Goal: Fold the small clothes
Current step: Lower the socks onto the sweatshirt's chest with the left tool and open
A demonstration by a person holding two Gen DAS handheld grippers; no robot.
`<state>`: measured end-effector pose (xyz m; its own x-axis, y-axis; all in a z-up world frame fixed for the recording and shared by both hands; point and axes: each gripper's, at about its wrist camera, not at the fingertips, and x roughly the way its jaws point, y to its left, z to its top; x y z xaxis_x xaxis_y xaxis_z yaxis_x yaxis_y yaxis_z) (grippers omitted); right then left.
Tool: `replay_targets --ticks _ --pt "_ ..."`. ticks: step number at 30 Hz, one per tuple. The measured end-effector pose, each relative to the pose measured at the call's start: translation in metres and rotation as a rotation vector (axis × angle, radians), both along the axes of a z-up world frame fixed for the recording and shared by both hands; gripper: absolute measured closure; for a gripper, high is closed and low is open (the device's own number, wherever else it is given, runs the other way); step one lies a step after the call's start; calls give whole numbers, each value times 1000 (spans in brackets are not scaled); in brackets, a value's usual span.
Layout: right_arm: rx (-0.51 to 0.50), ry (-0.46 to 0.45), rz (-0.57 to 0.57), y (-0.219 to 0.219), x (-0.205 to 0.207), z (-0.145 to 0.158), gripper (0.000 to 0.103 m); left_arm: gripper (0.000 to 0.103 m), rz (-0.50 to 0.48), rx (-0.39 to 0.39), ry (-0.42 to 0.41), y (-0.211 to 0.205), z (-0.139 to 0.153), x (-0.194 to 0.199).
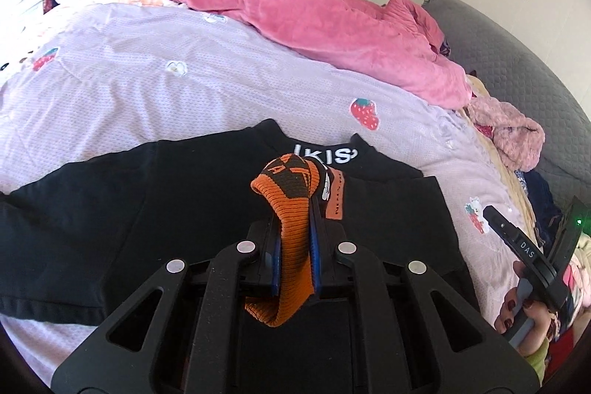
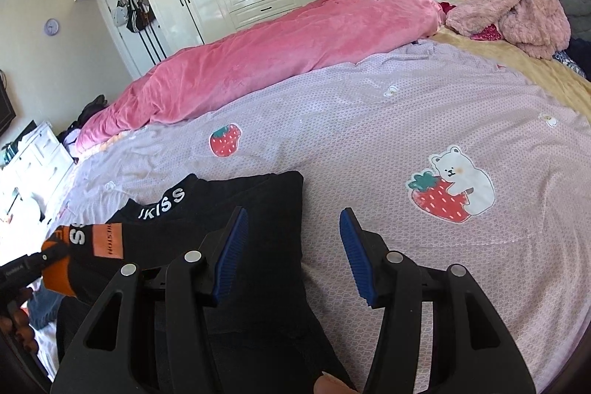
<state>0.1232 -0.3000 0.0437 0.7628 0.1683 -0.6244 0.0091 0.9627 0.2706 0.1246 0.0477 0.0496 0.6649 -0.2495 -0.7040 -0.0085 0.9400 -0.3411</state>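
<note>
Left tool (image 1: 293,231): pads together, clamped on an orange-and-black knit cuff (image 1: 291,209). The cuff runs up between the blue pads, its top end flopping over just ahead of the tips, its lower end hanging back toward the tool body.

Black garment (image 1: 129,209) lies spread flat on the lilac strawberry-print bedsheet (image 1: 184,80), directly under and ahead of the left tool, white-lettered collar (image 1: 325,156) just beyond the tips. An orange label patch (image 1: 337,198) sits just right of the pads.

Right tool (image 2: 293,253): jaws apart, nothing between the pads. The garment's right edge lies below its left pad; bare bedsheet lies below its right pad. The collar is ahead-left of it. The clamped cuff is far left of it, near the frame edge.

Pink duvet (image 1: 295,6) is bunched well beyond both tools.
</note>
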Motion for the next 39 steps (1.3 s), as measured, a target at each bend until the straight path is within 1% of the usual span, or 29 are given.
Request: replay_targets --ticks 5,11,16,25,28,32,35,39 --pt "-25 14 28 10 1 -4 52 98 9 -31 46 11 -10 2" --pt "-39 25 46 18 2 -7 52 97 5 -22 53 13 -12 0" --pt "-40 25 46 19 2 -7 52 95 23 -25 73 18 -17 2" --pt "-44 23 47 20 1 -6 52 92 63 -22 52 28 -9 -2" --pt "-51 18 50 22 0 -5 52 92 91 12 19 32 -2 -5" --pt "-58 12 50 23 -1 -4 52 92 97 49 -11 32 6 -7" --pt "-64 10 57 25 -2 -3 52 92 66 56 3 24 2 -5" --pt "-82 2 76 33 -4 -2 52 92 9 85 41 7 -9 -2"
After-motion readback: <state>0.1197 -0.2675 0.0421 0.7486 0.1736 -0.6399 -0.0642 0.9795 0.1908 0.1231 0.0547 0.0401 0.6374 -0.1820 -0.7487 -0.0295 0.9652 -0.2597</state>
